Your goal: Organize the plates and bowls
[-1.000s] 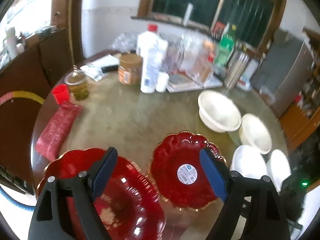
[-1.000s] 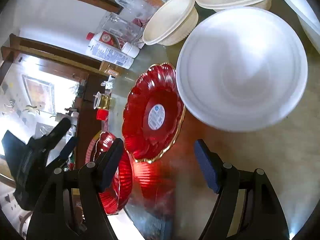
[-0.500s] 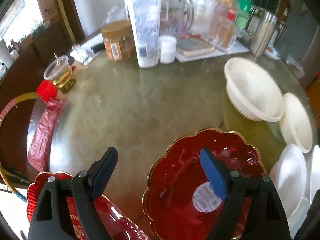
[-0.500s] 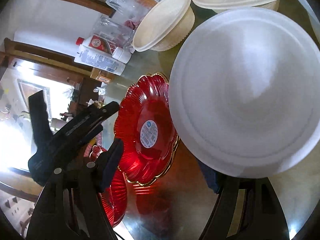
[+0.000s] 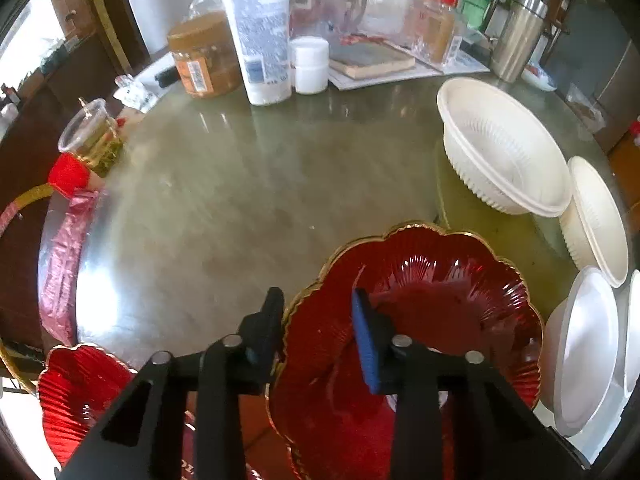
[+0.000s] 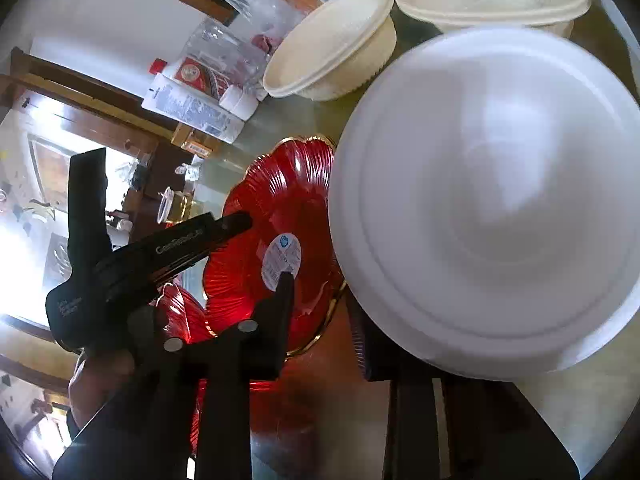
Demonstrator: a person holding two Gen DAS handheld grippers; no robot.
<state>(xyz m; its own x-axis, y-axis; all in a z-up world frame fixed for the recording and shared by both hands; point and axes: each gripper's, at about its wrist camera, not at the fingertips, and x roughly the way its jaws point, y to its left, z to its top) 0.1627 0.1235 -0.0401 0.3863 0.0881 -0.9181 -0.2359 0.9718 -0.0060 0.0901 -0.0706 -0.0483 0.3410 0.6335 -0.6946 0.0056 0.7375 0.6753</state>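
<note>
Left gripper (image 5: 316,320): jaws narrowed across the near rim of the scalloped red plastic plate with gold edge (image 5: 432,300); looks pinched, contact not certain. Right gripper (image 6: 320,312): jaws astride the edge of the white foam plate (image 6: 500,200), one finger hidden under it, so grip can't be confirmed. Risk: thin rims may flex and slip, and the white plate overlaps the red one, so lifting could drag both. Second red plate (image 5: 80,392) beside it. Cream ribbed bowls (image 5: 500,152) further back. Glossy glass tabletop (image 5: 240,200), bottles and jars at the far edge.
</note>
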